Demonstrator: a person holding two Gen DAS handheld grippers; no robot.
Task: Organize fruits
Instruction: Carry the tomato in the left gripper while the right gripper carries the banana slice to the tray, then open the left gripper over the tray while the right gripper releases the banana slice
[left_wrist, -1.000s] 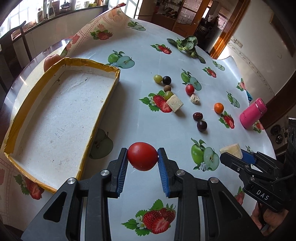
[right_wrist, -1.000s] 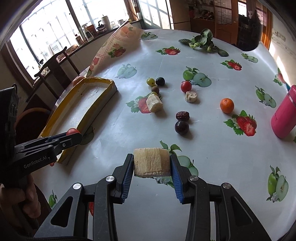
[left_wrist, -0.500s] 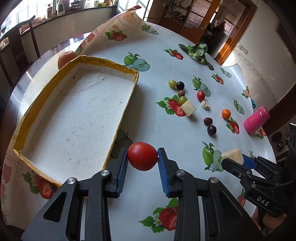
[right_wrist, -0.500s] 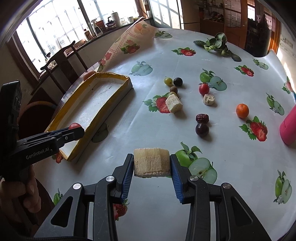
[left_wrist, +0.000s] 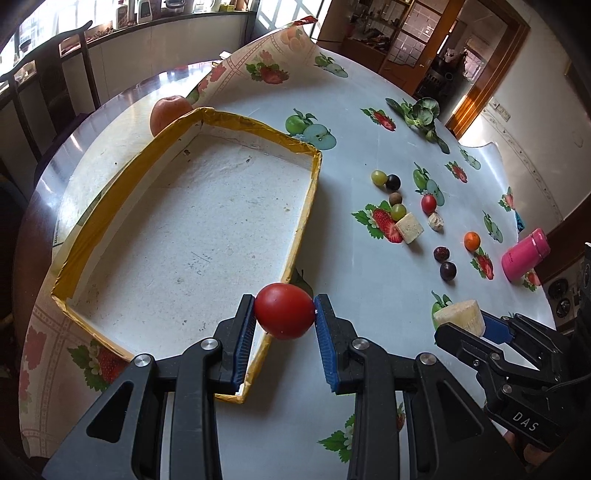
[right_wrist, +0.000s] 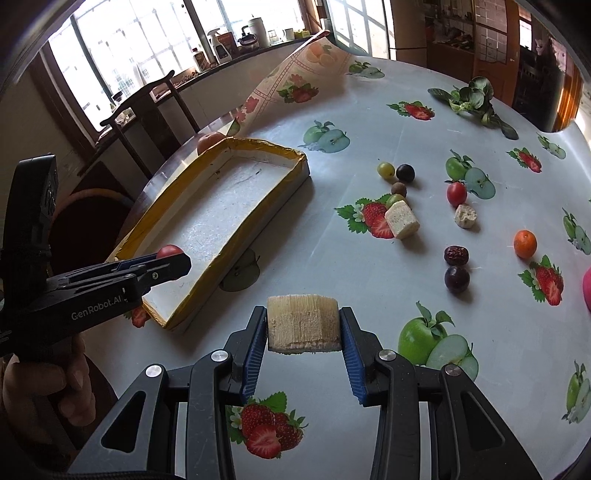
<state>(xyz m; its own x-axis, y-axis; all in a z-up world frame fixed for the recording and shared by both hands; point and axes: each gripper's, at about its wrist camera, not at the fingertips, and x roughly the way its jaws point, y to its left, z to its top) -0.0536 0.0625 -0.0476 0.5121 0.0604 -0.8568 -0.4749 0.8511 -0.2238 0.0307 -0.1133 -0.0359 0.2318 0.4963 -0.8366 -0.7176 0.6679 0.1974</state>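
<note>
My left gripper (left_wrist: 284, 318) is shut on a red tomato (left_wrist: 284, 311), held above the near right wall of the yellow-rimmed tray (left_wrist: 299, 225). In the right wrist view the left gripper (right_wrist: 173, 258) holds the tomato (right_wrist: 169, 251) over the near end of the tray (right_wrist: 258, 218). My right gripper (right_wrist: 303, 328) is shut on a pale cut sugarcane piece (right_wrist: 303, 326), above the table right of the tray; it also shows in the left wrist view (left_wrist: 460, 322). Several small fruits lie on the tablecloth: a green grape (left_wrist: 378, 177), a small tomato (left_wrist: 428, 204), an orange (left_wrist: 472, 240), a dark plum (left_wrist: 448, 271).
An apple (left_wrist: 168, 110) sits behind the tray's far corner. A pink bottle (left_wrist: 524, 254) lies at the right edge. Leafy greens (left_wrist: 421, 116) lie at the far side. Another sugarcane chunk (left_wrist: 409, 229) and a red date (left_wrist: 441, 254) lie among the fruits. Chairs stand at the left.
Both grippers have moved left toward the tray with their loads. The tomato now hangs over the tray's near right wall. Nothing was let go.
</note>
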